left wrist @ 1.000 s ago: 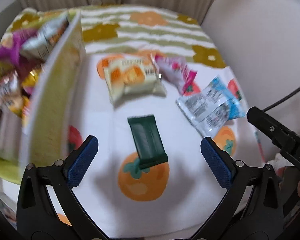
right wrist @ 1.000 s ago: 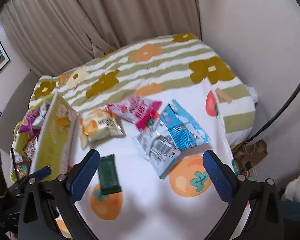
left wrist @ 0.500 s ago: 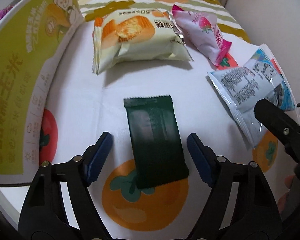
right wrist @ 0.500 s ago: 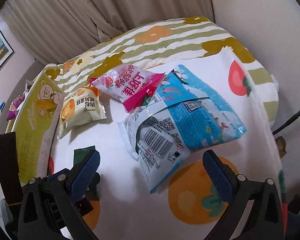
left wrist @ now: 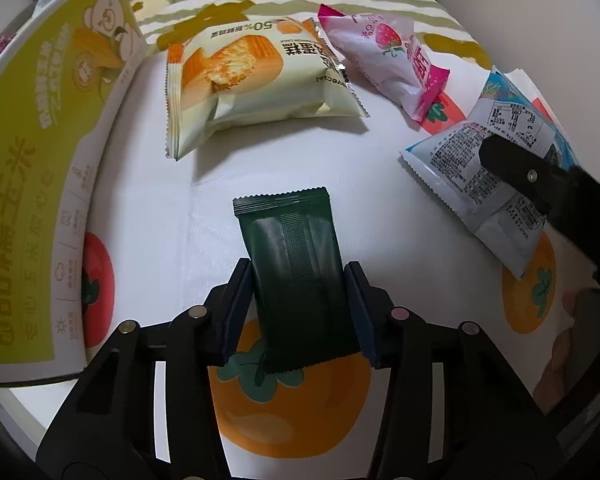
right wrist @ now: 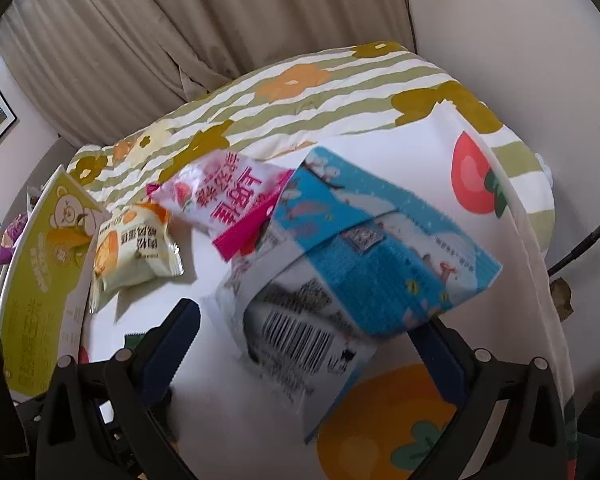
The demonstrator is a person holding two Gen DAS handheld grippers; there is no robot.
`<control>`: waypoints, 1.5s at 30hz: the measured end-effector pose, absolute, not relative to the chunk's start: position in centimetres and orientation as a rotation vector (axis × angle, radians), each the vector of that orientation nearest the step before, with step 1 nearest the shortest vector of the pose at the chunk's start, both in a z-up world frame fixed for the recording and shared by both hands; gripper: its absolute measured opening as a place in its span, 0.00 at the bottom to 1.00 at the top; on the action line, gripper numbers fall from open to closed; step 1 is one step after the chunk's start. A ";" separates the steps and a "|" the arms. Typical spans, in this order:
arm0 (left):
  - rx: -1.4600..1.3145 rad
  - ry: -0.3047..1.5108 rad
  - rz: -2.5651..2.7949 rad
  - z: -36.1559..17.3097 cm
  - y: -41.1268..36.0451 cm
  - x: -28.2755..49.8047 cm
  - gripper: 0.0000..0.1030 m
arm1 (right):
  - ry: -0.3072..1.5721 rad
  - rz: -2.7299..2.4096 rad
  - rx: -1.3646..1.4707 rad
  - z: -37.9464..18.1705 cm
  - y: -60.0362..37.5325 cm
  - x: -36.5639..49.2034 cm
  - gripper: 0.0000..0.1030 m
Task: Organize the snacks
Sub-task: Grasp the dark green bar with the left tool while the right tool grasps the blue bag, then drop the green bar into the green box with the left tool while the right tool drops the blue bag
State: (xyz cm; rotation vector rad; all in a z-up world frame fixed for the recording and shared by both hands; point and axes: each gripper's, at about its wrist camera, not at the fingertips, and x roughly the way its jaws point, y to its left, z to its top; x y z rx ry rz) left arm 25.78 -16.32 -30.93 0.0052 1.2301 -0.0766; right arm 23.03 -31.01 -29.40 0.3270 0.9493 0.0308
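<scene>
Green-yellow cardboard at nine o'clock in our left view: the box [left wrist: 40, 168] stands with its printed flap up, and a few packets [right wrist: 10, 236] already show behind it, so some sorting looks done. Moving right, our left gripper [left wrist: 300, 312] is clenched on the dark green bar [left wrist: 296, 272], pads against both long edges, and the bar lies flat on the white cloth [left wrist: 148, 208] at six o'clock, not yet lifted. At twelve o'clock the cream cake packet [left wrist: 256, 80] lies loose, and at one o'clock the pink strawberry packet [left wrist: 388, 52] just beside it. Further right, at three o'clock, sits the blue-and-white bag [right wrist: 340, 280]; our right gripper [right wrist: 308, 344] has its pads spread either side of it. Whether they touch it, we cannot tell. We judge four snacks remain outside the box, two of them in hand or nearly so, two untouched.
</scene>
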 end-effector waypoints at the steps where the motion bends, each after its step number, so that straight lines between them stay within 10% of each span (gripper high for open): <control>1: 0.003 1.232 -0.082 -30.9 -16.2 25.8 0.41 | 0.949 0.032 0.329 -29.4 -31.1 23.2 0.99; 10: -0.031 1.241 -0.089 -30.9 -15.3 26.0 0.41 | 0.985 0.045 0.361 -30.6 -31.9 24.3 0.93; 19: -0.069 1.224 -0.088 -30.0 -14.7 24.9 0.41 | 0.969 0.090 0.349 -29.7 -31.8 24.1 0.58; 45: -0.141 0.867 -0.024 -10.0 -1.1 22.9 0.41 | 0.737 0.401 0.157 -10.8 -18.8 22.6 0.57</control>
